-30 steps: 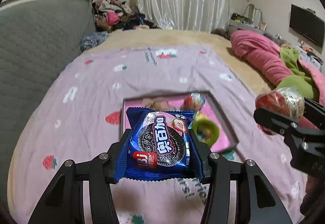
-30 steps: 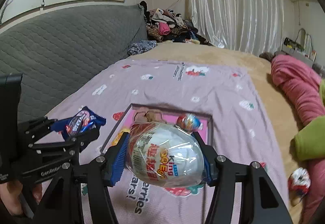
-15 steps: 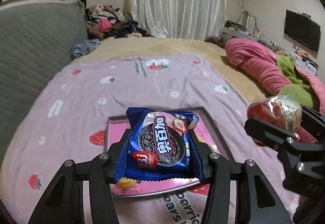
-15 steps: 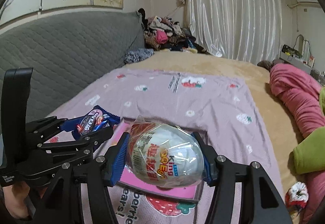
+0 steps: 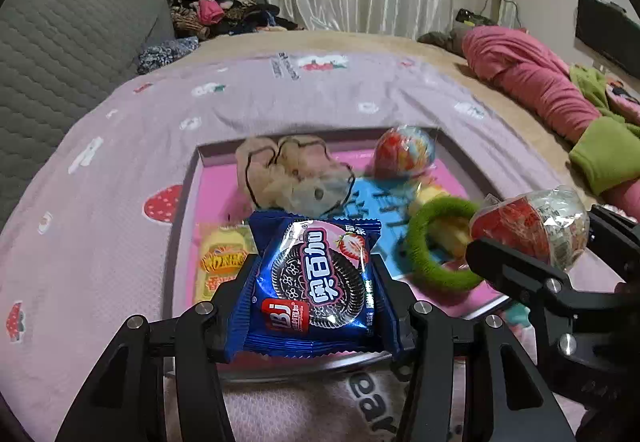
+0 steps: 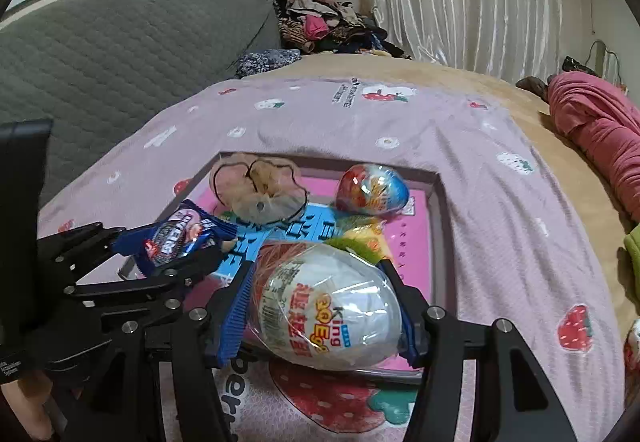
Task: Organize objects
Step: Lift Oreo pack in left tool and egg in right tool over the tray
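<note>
My left gripper (image 5: 314,294) is shut on a blue cookie packet (image 5: 316,278) and holds it over the near edge of a pink tray (image 5: 192,181). My right gripper (image 6: 326,310) is shut on a white wrapped toy egg (image 6: 328,310), also over the tray's (image 6: 438,226) near side. In the tray lie a beige scrunchie (image 5: 292,173), a second colourful egg (image 5: 404,155), a green ring (image 5: 440,242) and a yellow snack packet (image 5: 222,258). The right gripper's egg also shows in the left wrist view (image 5: 532,230), and the cookie packet in the right wrist view (image 6: 176,234).
The tray rests on a lilac strawberry-print sheet (image 5: 120,145) on a bed. A grey quilted headboard (image 5: 60,41) is at the left, a clothes pile (image 5: 216,9) at the back, and pink and green bedding (image 5: 560,97) at the right.
Both grippers have moved forward and down toward the tray, still holding their items. The tray now fills the middle of both views.
</note>
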`<state>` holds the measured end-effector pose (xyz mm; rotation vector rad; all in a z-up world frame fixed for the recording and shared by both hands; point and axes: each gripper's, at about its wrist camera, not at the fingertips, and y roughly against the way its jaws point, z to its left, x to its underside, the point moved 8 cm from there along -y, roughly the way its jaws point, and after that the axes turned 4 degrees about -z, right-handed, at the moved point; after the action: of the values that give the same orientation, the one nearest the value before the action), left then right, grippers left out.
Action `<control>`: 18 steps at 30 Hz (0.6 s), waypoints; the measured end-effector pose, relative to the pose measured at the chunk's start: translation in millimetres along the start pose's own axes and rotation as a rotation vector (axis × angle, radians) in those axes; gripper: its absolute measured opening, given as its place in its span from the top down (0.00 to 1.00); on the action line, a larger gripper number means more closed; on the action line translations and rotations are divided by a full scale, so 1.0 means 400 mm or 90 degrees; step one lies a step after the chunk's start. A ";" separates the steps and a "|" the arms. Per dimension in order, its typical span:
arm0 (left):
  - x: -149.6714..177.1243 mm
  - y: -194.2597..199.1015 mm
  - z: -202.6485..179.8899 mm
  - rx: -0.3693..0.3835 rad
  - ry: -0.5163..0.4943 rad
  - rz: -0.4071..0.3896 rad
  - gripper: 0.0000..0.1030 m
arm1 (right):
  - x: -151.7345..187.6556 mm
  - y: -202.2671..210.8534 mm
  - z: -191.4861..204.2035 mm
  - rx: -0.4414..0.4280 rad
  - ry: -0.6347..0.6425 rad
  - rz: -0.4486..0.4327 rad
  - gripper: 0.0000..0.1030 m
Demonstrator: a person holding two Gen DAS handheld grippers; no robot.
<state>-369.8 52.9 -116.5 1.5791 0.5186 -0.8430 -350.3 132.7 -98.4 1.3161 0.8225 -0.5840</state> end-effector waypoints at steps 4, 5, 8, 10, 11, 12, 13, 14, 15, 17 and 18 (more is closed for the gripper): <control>0.017 -0.037 0.006 -0.001 -0.003 0.017 0.47 | 0.029 -0.051 0.000 0.013 0.018 0.027 0.42; 0.021 -0.047 0.010 0.002 0.000 0.021 0.47 | 0.031 -0.062 0.000 0.017 0.021 0.031 0.42; 0.036 -0.068 0.015 0.002 0.005 0.034 0.47 | 0.045 -0.089 -0.002 0.027 0.029 0.043 0.42; 0.044 -0.079 0.016 0.003 0.009 0.040 0.47 | 0.052 -0.098 -0.005 0.032 0.032 0.049 0.42; 0.046 -0.081 0.015 0.005 0.010 0.041 0.47 | 0.052 -0.100 -0.008 0.035 0.031 0.047 0.42; 0.046 -0.081 0.014 0.002 0.008 0.040 0.47 | 0.055 -0.104 -0.012 0.036 0.029 0.048 0.42; 0.044 -0.080 0.011 0.003 0.008 0.036 0.47 | 0.056 -0.107 -0.015 0.035 0.025 0.047 0.42; 0.045 -0.078 0.010 0.003 0.008 0.036 0.47 | 0.054 -0.105 -0.018 0.034 0.021 0.042 0.41; 0.045 -0.079 0.010 0.003 0.008 0.036 0.47 | 0.052 -0.104 -0.021 0.034 0.018 0.040 0.41; 0.047 -0.081 0.010 0.003 0.008 0.040 0.46 | 0.049 -0.102 -0.024 0.037 0.017 0.035 0.41; 0.046 -0.081 0.010 0.006 0.010 0.040 0.46 | 0.050 -0.103 -0.025 0.034 0.016 0.038 0.41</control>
<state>-382.7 52.6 -151.5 1.6033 0.4748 -0.7870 -372.2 136.5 -139.4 1.3945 0.7903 -0.5454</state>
